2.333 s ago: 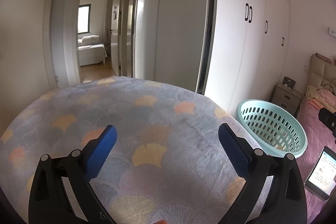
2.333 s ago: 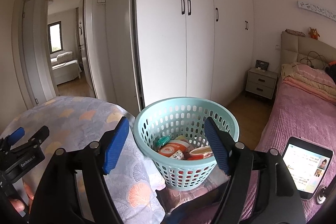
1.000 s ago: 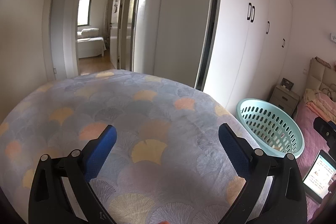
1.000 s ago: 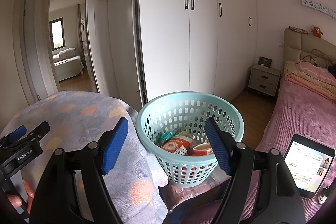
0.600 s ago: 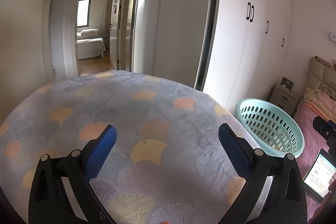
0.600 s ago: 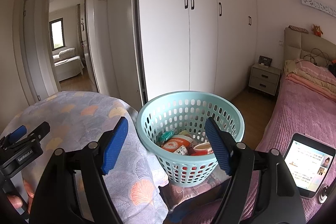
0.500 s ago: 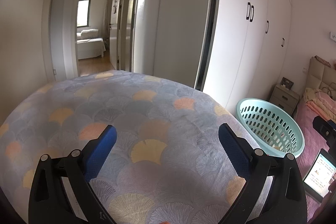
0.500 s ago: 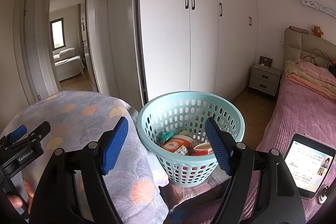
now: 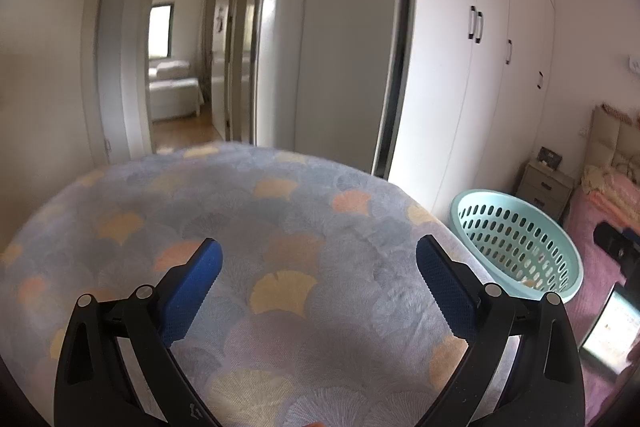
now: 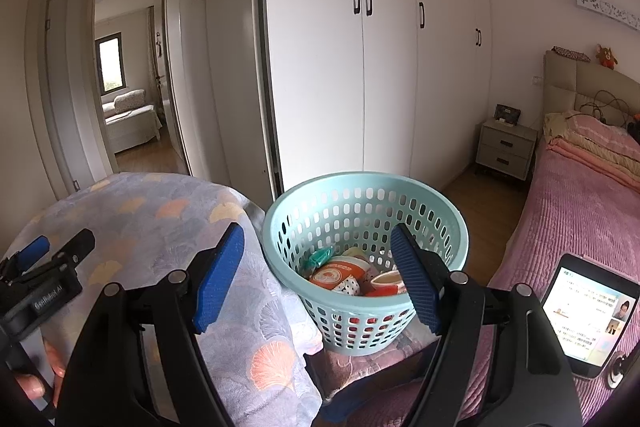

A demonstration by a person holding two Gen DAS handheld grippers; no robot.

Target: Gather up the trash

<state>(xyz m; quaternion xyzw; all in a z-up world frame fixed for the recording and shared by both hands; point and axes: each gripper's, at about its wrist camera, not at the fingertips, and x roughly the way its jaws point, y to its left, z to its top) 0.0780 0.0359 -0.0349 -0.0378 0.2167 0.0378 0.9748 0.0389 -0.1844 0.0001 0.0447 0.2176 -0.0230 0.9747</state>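
With both claws spread wide and pinching nothing, hovering over soft furniture. Left gripper (image 9: 318,267), black frame with blue ribbed pads, jaws far apart, poised above a rounded surface draped in a grey-lilac blanket with orange and yellow fan shapes (image 9: 280,227); also seen at far left of the right wrist view (image 10: 44,259), held by a bare hand (image 10: 40,379). Right gripper (image 10: 318,267), same black-and-blue build, jaws far apart, aimed at a round mint-green perforated plastic basket (image 10: 360,195). Basket resting at the blanket's right edge, just beside a pink ribbed bedspread (image 10: 580,219); visible from the left wrist too (image 9: 516,247), right of the blanket. Trash sitting in the basket bottom: an orange-and-white snack wrapper (image 10: 340,273), a green packet (image 10: 320,257) at its left, a red-and-cream paper cup (image 10: 386,283) at its right, touching one another. Lit tablet with dark bezel (image 10: 588,315) lying on the bedspread, right of the basket. Behind: white wardrobe with black handles (image 10: 360,67), grey two-drawer nightstand (image 10: 506,147), open doorway to another room (image 10: 128,87). Left view slightly blurred.
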